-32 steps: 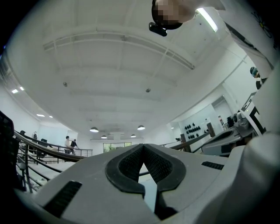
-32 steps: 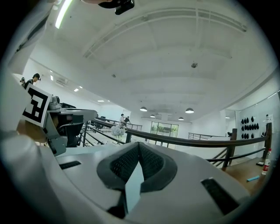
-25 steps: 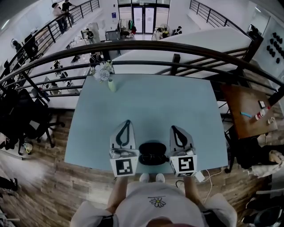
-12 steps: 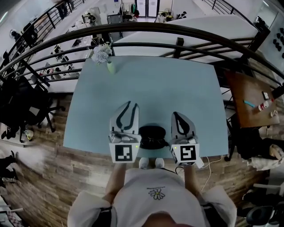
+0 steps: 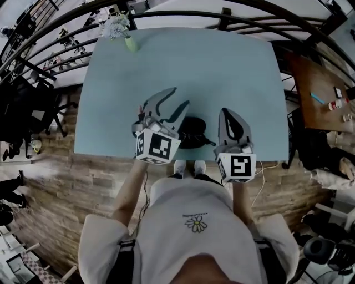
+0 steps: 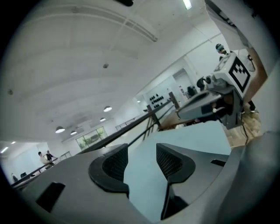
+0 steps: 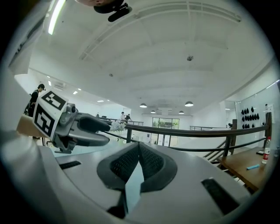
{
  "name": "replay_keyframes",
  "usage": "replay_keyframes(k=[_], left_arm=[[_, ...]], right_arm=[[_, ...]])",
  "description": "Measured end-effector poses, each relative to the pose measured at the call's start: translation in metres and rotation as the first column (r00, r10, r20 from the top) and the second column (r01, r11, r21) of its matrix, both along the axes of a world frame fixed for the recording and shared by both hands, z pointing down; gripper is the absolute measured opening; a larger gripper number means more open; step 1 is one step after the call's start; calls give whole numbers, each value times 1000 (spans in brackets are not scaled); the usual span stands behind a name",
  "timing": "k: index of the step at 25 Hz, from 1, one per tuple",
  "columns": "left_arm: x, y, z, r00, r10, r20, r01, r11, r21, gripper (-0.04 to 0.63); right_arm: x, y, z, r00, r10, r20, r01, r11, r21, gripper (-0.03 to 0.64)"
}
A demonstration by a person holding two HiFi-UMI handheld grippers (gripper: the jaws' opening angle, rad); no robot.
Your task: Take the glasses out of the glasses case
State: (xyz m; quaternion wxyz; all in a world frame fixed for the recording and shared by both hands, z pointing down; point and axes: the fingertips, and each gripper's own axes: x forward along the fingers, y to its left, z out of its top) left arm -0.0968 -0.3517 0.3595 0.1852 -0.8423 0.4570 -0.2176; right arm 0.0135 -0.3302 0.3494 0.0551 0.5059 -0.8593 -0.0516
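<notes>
A black oval glasses case [image 5: 191,128] lies near the front edge of the light blue table [image 5: 183,61], between my two grippers. I cannot tell whether its lid is up. My left gripper [image 5: 180,99] is just left of the case, rolled to one side. Its jaws are opening and only bare table shows between them in the left gripper view [image 6: 141,153]. The right gripper [image 5: 227,112] is just right of the case, its jaws shut with nothing in them [image 7: 139,148]. Neither gripper touches the case.
A small vase of pale flowers [image 5: 119,26] stands at the table's far left corner. A dark railing [image 5: 222,11] runs behind the table. A brown side table [image 5: 321,91] with small items stands to the right. A white cable [image 5: 260,186] hangs off the front edge.
The left gripper's jaws have gone from shut to open. It has rolled and swung down toward the case. The right gripper has shifted only a little. The head camera now looks further down.
</notes>
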Motion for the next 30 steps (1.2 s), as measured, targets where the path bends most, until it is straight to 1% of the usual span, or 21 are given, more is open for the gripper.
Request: replay_keyframes(k=[2, 5, 8, 10, 13, 17, 20, 22, 24, 25, 30], left_arm=[[12, 9, 28, 995, 57, 81, -52, 997, -64, 196], [26, 25, 69, 974, 133, 183, -105, 982, -155, 196], [37, 41, 110, 942, 207, 265, -139, 957, -254, 197], [42, 50, 136, 921, 252, 295, -152, 934, -323, 201], [43, 60, 172, 900, 308, 310, -160, 892, -422, 207], [39, 71, 216, 888, 349, 298, -136, 820, -555, 221], [33, 75, 238, 873, 369, 318, -112, 787, -607, 225], [33, 78, 248, 866, 387, 317, -111, 766, -633, 232], [33, 79, 254, 862, 399, 312, -110, 749, -654, 253], [33, 78, 257, 860, 401, 315, -105, 743, -660, 258], [25, 73, 271, 834, 413, 365, -64, 729, -681, 258]], right_arm=[[3, 4, 2, 1000, 3, -8, -3, 1000, -5, 8], [10, 11, 6, 1000, 16, -9, -16, 1000, -20, 8], [18, 17, 12, 1000, 25, -14, -26, 999, -42, 8], [24, 19, 18, 999, 35, -14, -36, 998, -58, 8], [29, 23, 26, 999, 51, -7, -52, 995, -80, 8], [31, 29, 36, 999, 48, -17, -49, 993, -109, 8], [31, 34, 43, 999, 50, -18, -52, 990, -135, 8], [32, 37, 47, 999, 51, -19, -53, 988, -145, 8], [32, 38, 49, 998, 55, -19, -57, 987, -153, 8], [32, 39, 50, 998, 59, -18, -61, 986, -156, 8], [31, 41, 52, 998, 65, -26, -68, 985, -157, 8]])
